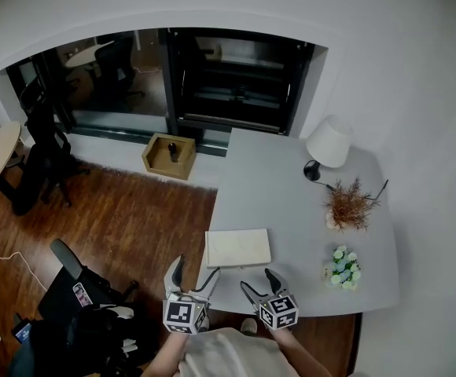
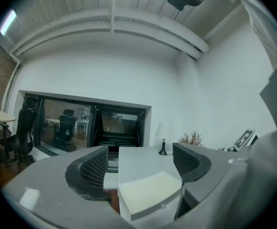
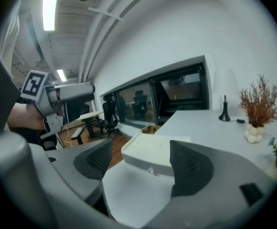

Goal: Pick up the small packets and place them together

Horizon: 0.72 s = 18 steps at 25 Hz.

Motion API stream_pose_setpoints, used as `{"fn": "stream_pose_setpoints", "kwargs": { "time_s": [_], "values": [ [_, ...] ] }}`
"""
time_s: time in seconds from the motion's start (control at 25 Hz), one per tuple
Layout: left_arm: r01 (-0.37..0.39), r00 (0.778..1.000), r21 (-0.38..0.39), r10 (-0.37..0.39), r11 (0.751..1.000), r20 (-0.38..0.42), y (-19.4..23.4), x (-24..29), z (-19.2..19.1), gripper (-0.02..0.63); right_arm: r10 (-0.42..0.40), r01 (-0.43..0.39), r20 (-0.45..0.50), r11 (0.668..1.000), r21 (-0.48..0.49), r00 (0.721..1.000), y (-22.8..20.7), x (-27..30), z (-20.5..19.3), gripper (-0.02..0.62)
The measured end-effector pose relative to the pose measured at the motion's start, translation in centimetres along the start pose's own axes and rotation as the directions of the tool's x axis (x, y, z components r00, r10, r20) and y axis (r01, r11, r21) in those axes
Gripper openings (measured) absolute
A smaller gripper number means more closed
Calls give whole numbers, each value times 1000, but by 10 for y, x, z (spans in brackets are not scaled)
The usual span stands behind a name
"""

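Left claw (image 1: 196,267) just before white box (image 1: 237,247)

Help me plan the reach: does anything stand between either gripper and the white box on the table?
Nothing visible. The white box lies near the table's front edge, just ahead of the open left gripper and right gripper. The lamp, dried plant and flowers stand off to the right.

The grey table (image 1: 291,203) carries a flat white box (image 1: 237,247) near its front left edge, a white lamp (image 1: 328,144) at the far side, and a dried plant (image 1: 349,204) and a flower bunch (image 1: 343,268) along the right.
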<state>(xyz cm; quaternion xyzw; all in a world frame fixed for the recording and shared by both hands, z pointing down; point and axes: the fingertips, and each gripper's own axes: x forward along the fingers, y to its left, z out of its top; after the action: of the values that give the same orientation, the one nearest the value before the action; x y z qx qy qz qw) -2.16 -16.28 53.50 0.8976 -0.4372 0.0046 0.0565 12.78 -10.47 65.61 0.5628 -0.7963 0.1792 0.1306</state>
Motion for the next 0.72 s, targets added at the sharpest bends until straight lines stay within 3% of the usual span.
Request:
{"fn": "stream_pose_setpoints", "kwargs": {
  "time_s": [0.24, 0.44, 0.48, 0.52, 0.72],
  "values": [
    [-19, 1000, -11, 19, 1000, -5, 5, 0, 0, 405, 86, -66, -224, 993, 95, 971, -1, 66, -78, 365],
    [-24, 1000, -13, 24, 1000, -9, 9, -3, 3, 404, 98, -11, -366, 972, 233, 925, -6, 100, -120, 363],
    [-24, 1000, -12, 24, 1000, -9, 10, -4, 4, 403, 94, 5, -382, 968, 252, 919, -8, 104, -123, 329],
    [-25, 1000, -12, 25, 1000, -8, 11, -4, 5, 403, 90, 20, -397, 964, 265, 914, -10, 107, -126, 275],
    [-47, 999, -17, 46, 999, -13, 17, -12, 1, 403, 51, 84, -438, 955, 284, 897, -25, 120, -129, 275]
  ]
}}
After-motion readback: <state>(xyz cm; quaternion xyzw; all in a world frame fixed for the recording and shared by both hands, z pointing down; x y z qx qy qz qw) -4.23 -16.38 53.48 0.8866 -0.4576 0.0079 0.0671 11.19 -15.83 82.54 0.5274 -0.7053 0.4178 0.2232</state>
